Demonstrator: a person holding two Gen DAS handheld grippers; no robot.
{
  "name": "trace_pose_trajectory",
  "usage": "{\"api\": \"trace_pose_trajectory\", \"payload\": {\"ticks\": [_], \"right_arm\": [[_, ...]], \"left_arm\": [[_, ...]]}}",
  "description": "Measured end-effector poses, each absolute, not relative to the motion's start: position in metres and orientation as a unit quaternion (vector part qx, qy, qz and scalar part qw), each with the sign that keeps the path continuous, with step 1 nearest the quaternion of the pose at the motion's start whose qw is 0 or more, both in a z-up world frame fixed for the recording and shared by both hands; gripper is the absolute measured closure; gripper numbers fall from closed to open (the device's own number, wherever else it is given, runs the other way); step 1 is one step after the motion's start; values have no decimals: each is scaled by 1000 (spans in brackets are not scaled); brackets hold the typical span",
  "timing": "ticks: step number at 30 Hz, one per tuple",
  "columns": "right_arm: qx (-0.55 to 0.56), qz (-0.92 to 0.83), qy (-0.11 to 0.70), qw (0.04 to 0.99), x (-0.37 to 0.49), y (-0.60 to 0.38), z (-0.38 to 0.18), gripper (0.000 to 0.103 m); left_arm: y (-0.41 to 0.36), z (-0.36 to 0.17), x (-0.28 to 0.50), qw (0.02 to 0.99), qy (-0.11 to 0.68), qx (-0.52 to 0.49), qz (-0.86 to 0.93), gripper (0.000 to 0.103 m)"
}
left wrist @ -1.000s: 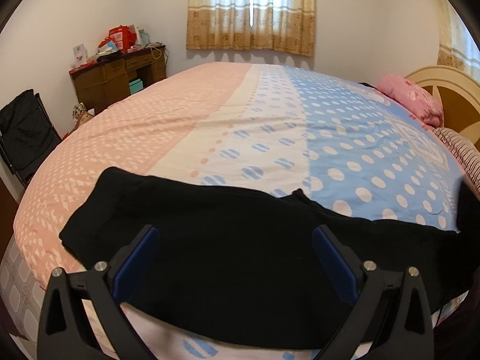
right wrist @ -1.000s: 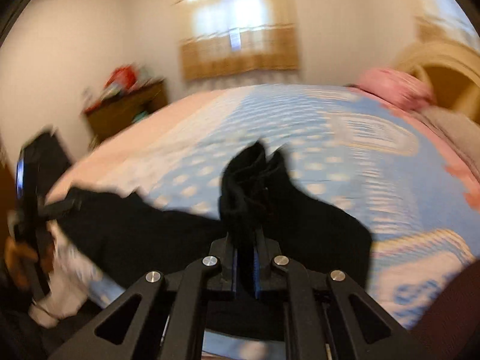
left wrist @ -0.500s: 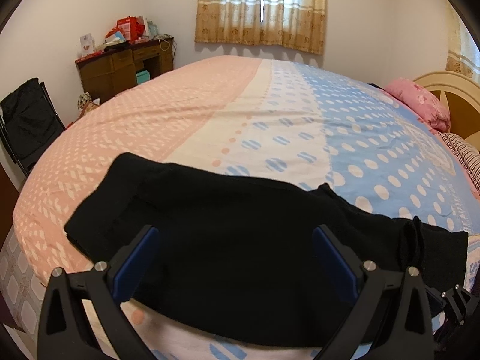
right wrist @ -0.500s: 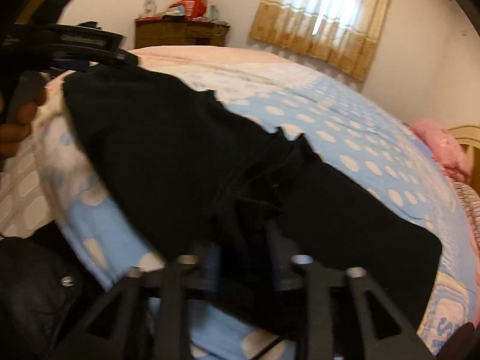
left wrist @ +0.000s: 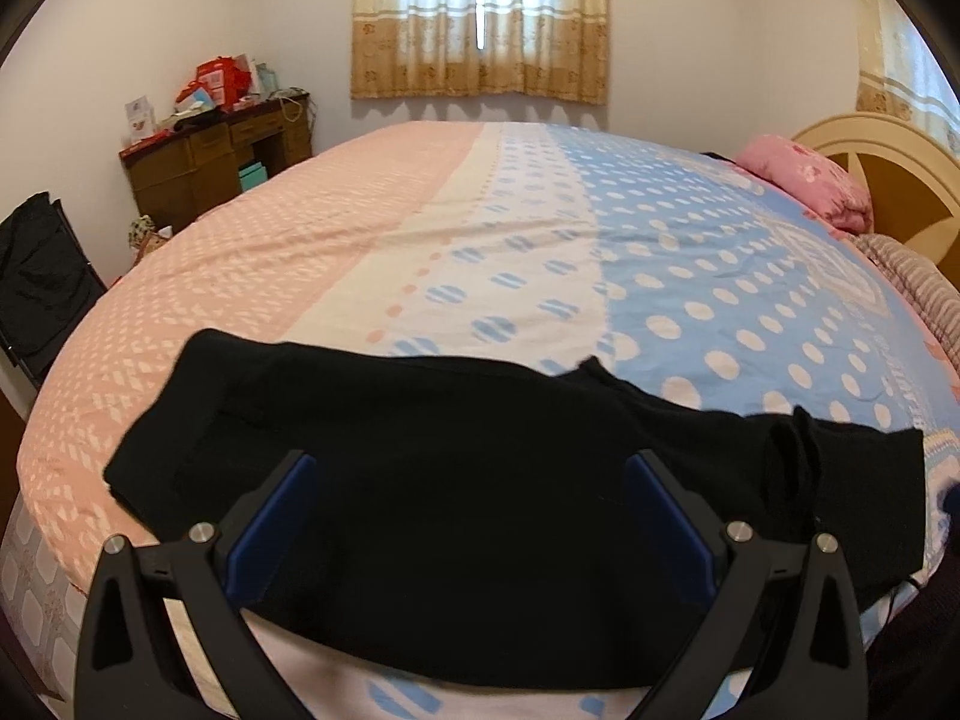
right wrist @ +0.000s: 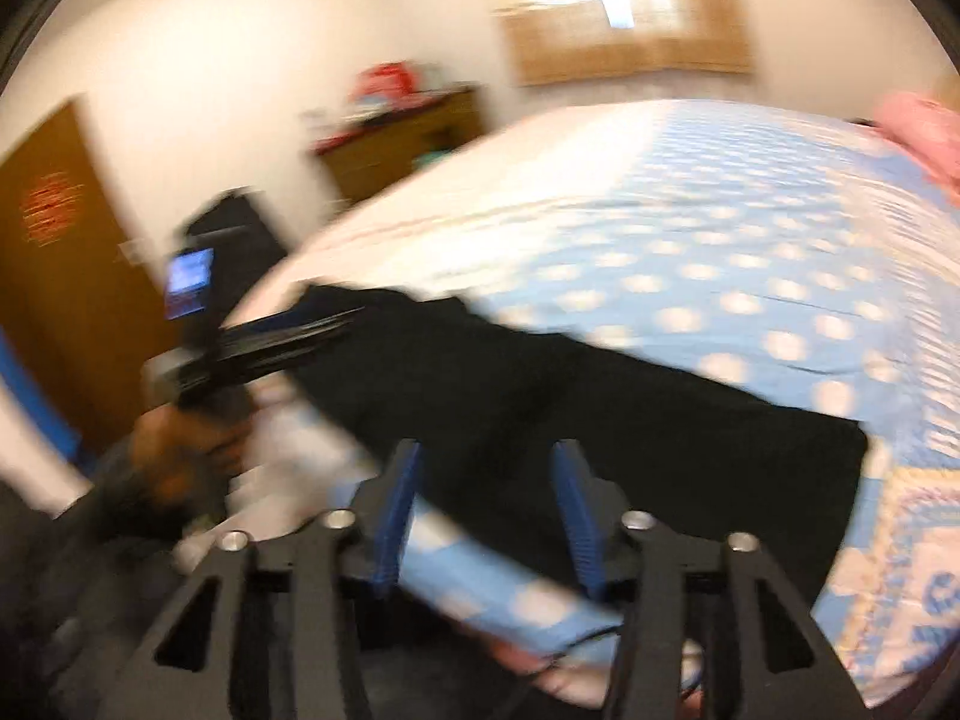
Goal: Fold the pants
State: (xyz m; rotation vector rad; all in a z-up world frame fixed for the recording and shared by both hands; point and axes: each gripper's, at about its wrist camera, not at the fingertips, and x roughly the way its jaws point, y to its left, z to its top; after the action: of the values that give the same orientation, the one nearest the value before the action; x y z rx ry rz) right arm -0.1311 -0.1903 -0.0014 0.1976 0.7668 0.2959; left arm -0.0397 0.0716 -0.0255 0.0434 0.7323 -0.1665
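Observation:
Black pants (left wrist: 390, 408) lie spread flat across the near edge of the bed (left wrist: 540, 240), with a small bunched fold near their right end (left wrist: 792, 450). My left gripper (left wrist: 471, 468) hovers just above them, open wide, its blue pads apart with nothing between them. In the blurred right wrist view, my right gripper (right wrist: 487, 456) is open above the near edge of the pants (right wrist: 660, 420); no cloth is pinched between its pads. The left gripper (right wrist: 270, 342) shows at the left there, held by a hand (right wrist: 180, 444).
The bed has a pink, cream and blue dotted cover. A pink pillow (left wrist: 804, 180) and a headboard (left wrist: 888, 180) are at the far right. A cluttered wooden desk (left wrist: 210, 168) and a black folding chair (left wrist: 36, 276) stand to the left, beside a brown door (right wrist: 60, 300).
My right gripper let go of the bunched black cloth and opened, then swung its view leftward. The right end of the pants now lies on the bed. The left gripper stayed open, almost unmoved.

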Motion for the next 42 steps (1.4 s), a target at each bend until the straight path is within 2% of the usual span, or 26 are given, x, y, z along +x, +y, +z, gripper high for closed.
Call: {"api": "trace_pose_trajectory", "payload": {"ticks": [8,9,11,19,22,24,28,30,34,36,37,39,42], "right_arm": [[46,102,383,917,-93,-124,-64,57],[24,86,384,919,-92,-120,-69,64],[-39,51,381,922,-95,-109,-77,89],[-87,87,373,920,-110,-92,-76,90],[-90,86,366,922,-106,-90,-88,86],[-69,94,367,923,-103,-95,-84,77],[78,163,339,923,-117,-135,-47,67],[108,162,315,929,-135,-160,-22,49],[169,159,374,898,-156,-220,11,48],[176,114,372,904,-167,-245,23,49],[166,78,369,911,-170,-258,26,51],[121,1,371,921,-169,-270,22,79],[97,-79,382,916,-149,-285,-3,88]], "left_arm": [[75,-18,-41,935,345,37,-70,0],[76,-18,-41,935,346,36,-70,0],[75,-20,-40,934,348,38,-72,0],[67,-26,-41,930,356,43,-81,0],[61,-25,-44,930,353,50,-92,0],[56,-23,-46,931,347,59,-99,0],[41,-13,-48,931,336,54,-131,0],[28,-7,-49,931,327,57,-152,0],[-7,1,-53,927,313,74,-194,0],[-26,2,-55,921,315,75,-218,0],[-36,1,-56,918,317,77,-226,0],[-56,-5,-57,916,321,86,-226,0],[-78,-20,-55,910,336,108,-217,2]]}}
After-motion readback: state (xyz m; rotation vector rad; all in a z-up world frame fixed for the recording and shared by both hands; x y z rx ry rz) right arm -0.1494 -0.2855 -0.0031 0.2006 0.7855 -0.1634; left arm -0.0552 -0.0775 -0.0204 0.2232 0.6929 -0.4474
